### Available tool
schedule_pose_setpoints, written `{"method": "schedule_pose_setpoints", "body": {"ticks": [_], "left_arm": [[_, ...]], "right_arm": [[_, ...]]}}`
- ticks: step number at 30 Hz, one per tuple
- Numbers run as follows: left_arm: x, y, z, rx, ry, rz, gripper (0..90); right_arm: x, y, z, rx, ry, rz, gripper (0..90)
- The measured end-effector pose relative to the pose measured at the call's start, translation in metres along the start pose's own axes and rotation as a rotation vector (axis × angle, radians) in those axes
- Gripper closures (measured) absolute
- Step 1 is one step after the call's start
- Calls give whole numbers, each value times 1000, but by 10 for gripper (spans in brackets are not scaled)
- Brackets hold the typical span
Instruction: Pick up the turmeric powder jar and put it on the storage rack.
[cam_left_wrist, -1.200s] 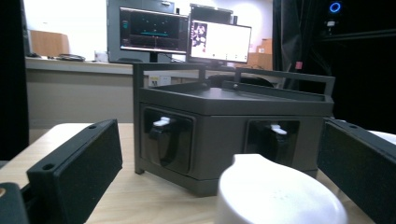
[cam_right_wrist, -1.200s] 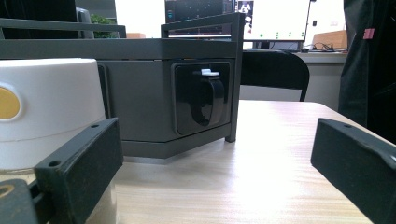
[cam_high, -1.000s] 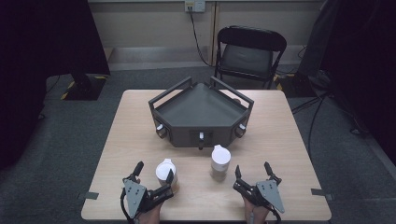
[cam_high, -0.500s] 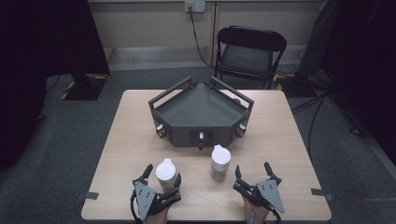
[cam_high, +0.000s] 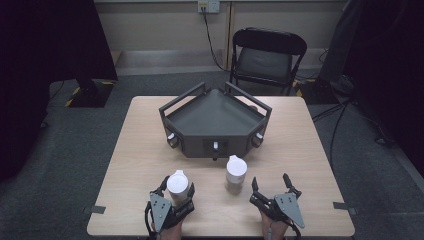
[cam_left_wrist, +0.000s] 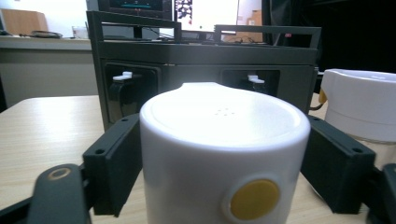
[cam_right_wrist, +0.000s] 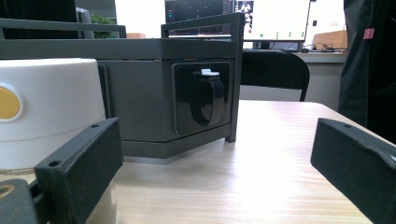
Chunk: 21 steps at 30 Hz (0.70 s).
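Between the left hand-held gripper's (cam_high: 176, 191) jaws, white jar (cam_high: 177, 184).

The right gripper (cam_right_wrist: 212, 186) looks low across the pale wooden table (cam_right_wrist: 261, 182), its two black jaws standing wide apart with nothing between them but bare tabletop. Behind the left jaw stands a white container (cam_right_wrist: 46, 107), upright, with a yellow round spot on its side; whether the jaw touches it cannot be told. Past it, farther in from the table's near edge, sits a dark grey angular box (cam_right_wrist: 140, 98) with rails along its top, one corner post resting on the table. A recess in its facing panel holds a black part with a white tab (cam_right_wrist: 208, 95). A black chair (cam_right_wrist: 275, 67) stands beyond the table's far edge.
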<state>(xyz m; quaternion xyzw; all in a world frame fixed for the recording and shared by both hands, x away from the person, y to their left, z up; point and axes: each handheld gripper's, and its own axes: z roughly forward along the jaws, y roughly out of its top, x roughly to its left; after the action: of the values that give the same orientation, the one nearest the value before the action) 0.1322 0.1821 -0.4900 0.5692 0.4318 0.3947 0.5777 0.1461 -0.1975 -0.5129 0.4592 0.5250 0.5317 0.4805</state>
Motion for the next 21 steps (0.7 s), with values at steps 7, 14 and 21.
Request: {"method": "schedule_pose_setpoints", "body": {"ticks": [7,14,21], "left_arm": [[1,-2,-1,-4,-1,-1,279],[3,-1,-1,-3,-8,-3,301],[6,0,-1,-2,-13,-10,304]], "right_arm": [[0,0,0,0,0,0,12],[0,0,0,0,0,0,12],[0,0,0,0,0,0,13]]}}
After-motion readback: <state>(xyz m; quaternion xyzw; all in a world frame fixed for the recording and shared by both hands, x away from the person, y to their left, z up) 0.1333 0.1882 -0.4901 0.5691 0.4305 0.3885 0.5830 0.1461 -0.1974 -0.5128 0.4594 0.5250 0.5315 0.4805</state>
